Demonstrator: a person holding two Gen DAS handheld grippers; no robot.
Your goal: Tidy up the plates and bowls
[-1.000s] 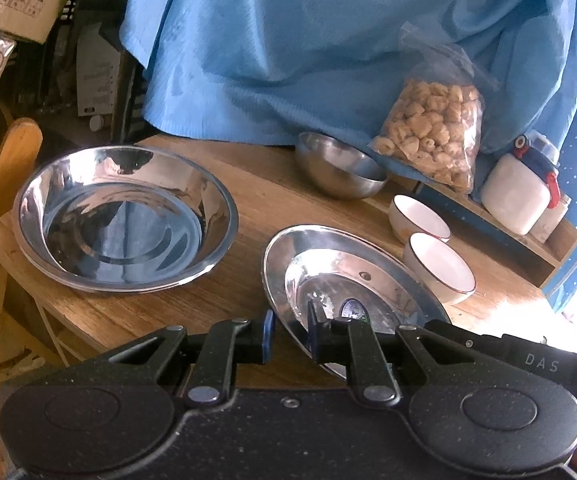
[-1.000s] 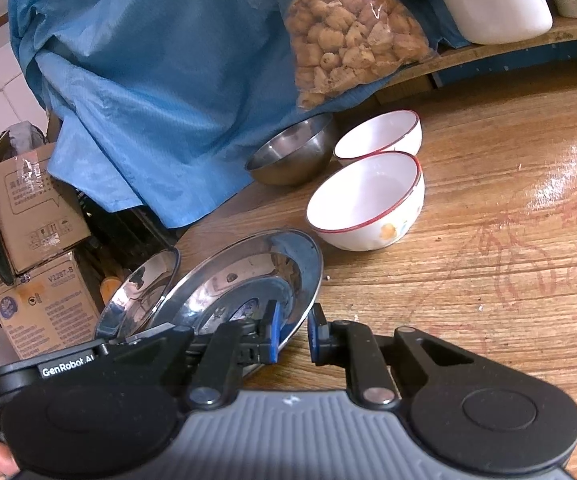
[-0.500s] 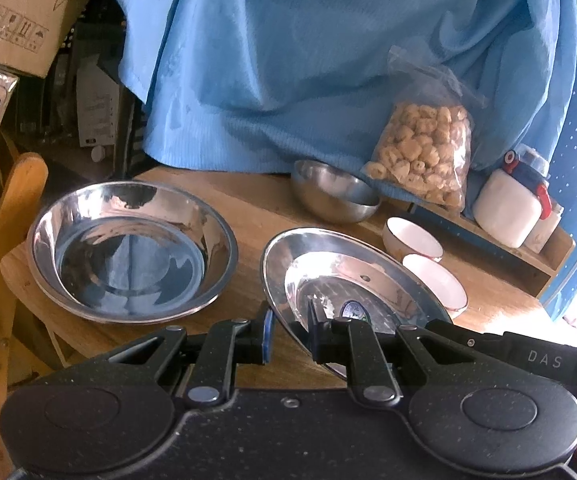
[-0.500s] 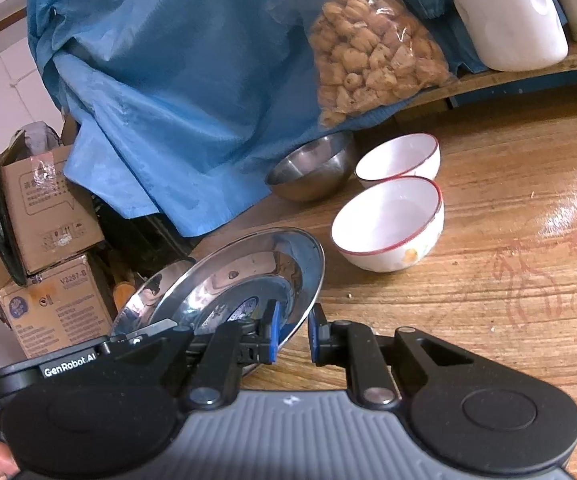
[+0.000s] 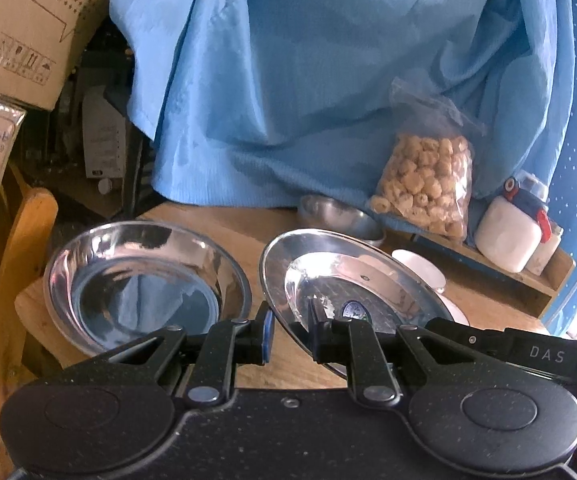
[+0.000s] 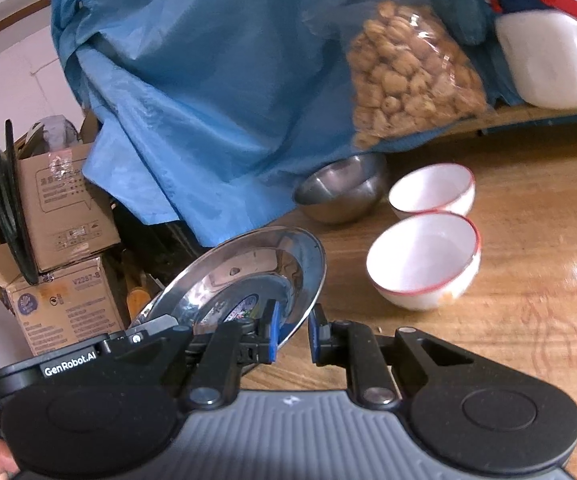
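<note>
You hold the steel plate (image 5: 352,280) off the wooden table (image 6: 528,280) with both grippers: your left gripper (image 5: 290,330) is pinched narrow on its near rim, your right gripper (image 6: 292,330) likewise on the opposite rim. The plate is tilted, its face turned up toward you. It hangs beside the deep steel dish (image 5: 140,280), in front of the small steel bowl (image 6: 340,192) and two red-rimmed white bowls (image 6: 424,260).

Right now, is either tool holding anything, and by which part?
Both hold the same steel plate by its rim: the left tool on one edge, the right tool on the opposite edge.
</note>
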